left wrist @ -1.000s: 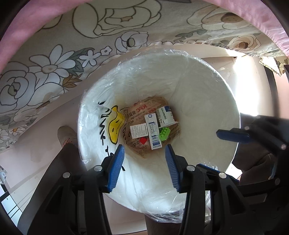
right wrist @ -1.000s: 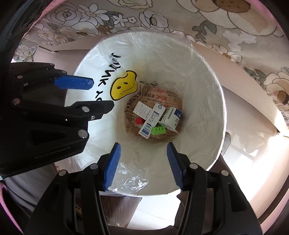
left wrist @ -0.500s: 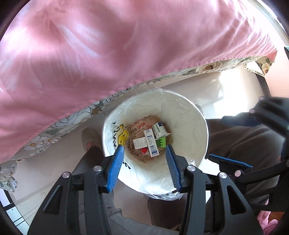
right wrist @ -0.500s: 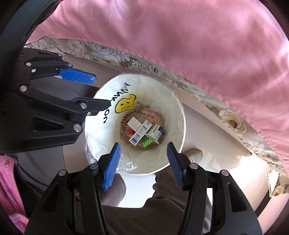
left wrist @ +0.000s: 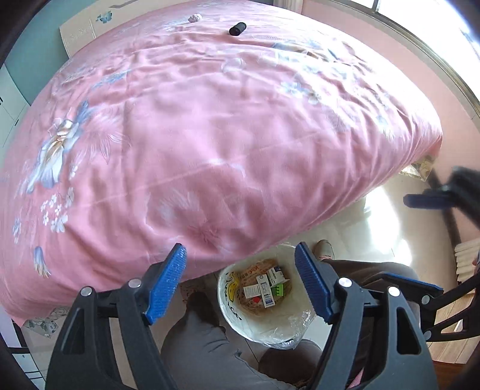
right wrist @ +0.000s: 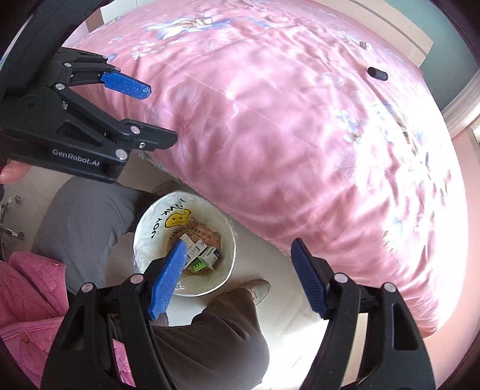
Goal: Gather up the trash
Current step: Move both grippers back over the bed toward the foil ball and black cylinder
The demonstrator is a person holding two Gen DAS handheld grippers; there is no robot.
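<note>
Both tongs hang released and empty above the lined waste bin on the floor between the person's legs — the left tongs and right tongs have just been spreading wider, nothing between their pads. Collected trash, small cartons and a green block, lies at the bin's bottom. On the pink bedspread remain a black cylinder and a crumpled white scrap — both far off. The cylinder may well roll away if nudged, and the soft quilt could be pinched along with it.
</note>
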